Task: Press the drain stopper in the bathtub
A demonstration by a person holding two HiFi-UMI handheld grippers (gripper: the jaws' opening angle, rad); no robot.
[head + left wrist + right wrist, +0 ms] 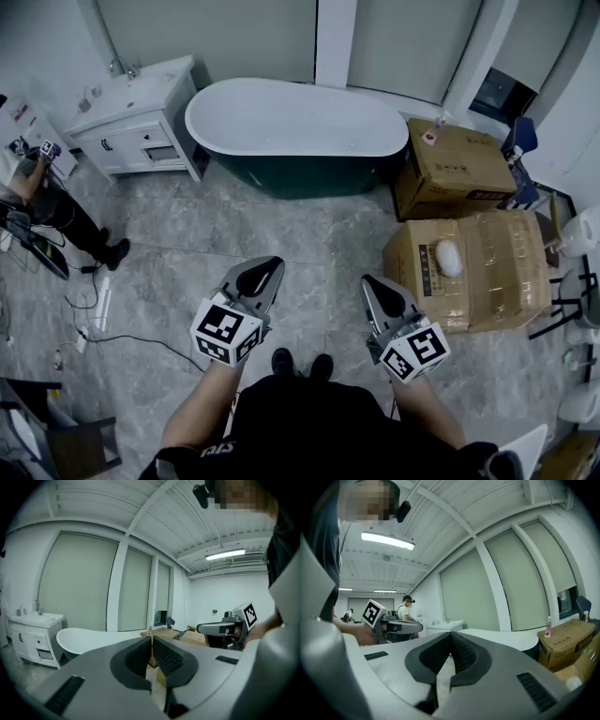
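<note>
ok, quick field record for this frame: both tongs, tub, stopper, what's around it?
left tongs: shut, nothing between
right tongs: shut, nothing between
bathtub: ahead of the person, apart from both tongs
drain stopper: too small to make out
vanity: left of bathtub
cardboard boxes: right of bathtub
task status: stopper not yet reached

Head view steeply down; gripper views toward bathtub point(295, 117)

floor point(281, 234): bare path ahead to bathtub point(295, 131) | right: cardboard boxes point(469, 267) block | far left: vanity cabinet point(136, 127) flanks tub
</note>
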